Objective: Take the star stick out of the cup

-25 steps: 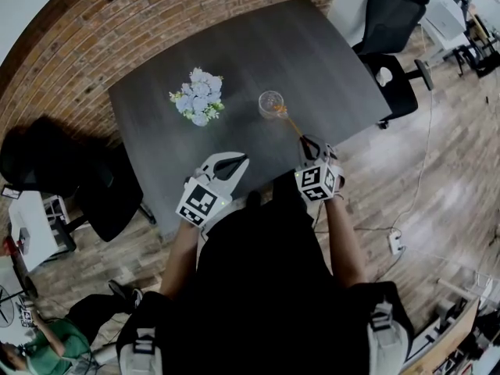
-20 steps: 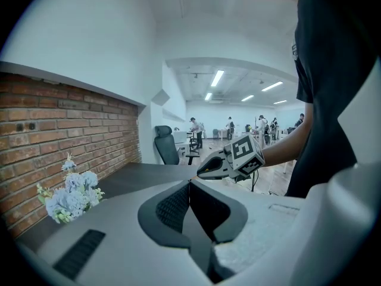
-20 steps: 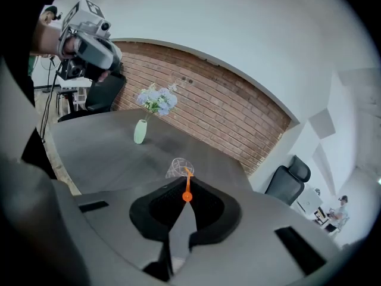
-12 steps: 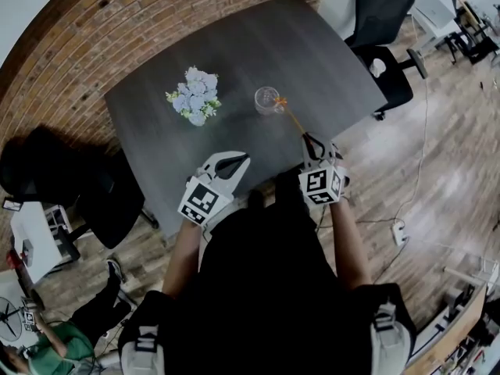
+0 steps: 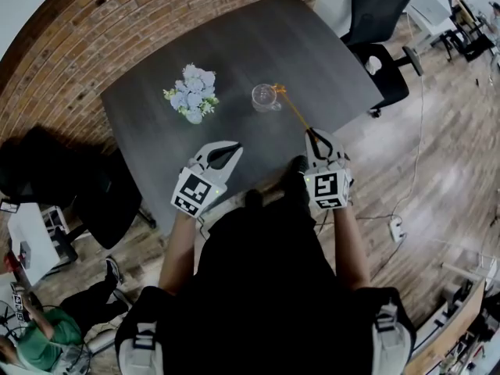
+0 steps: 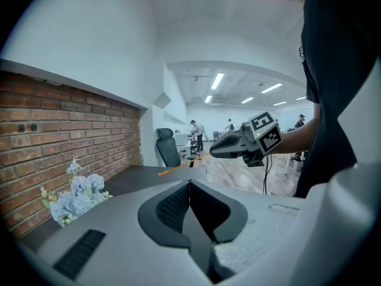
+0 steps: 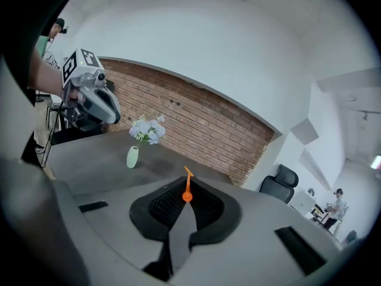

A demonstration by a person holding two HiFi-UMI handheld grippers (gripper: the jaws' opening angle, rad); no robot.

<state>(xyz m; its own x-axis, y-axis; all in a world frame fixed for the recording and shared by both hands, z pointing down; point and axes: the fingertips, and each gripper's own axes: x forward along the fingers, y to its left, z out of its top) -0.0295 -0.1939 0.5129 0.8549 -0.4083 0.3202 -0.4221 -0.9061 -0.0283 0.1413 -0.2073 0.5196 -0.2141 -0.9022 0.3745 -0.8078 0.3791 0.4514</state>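
The right gripper has its jaws closed on the tail end of the orange star stick. The stick slants away from the person towards the glass cup. The cup stands about mid-surface, a little nearer the edge where the person stands, with the flower vase well apart towards the brick-wall edge of the surface. From the head view the star end lies just at the cup's rim on the side towards the right gripper. I cannot tell whether it is clear of the glass. The left gripper hangs above the near edge with its jaws pressed together on nothing.

The step in hand looks like the withdrawal itself. It is best done by drawing the stick back along its own line and slightly upward, so the star does not catch the rim and tip the light glass. A firm hold matters, as the grip is far from the star end and the stick could pivot between the jaws. The idle left gripper could steady the cup if it starts to rock.
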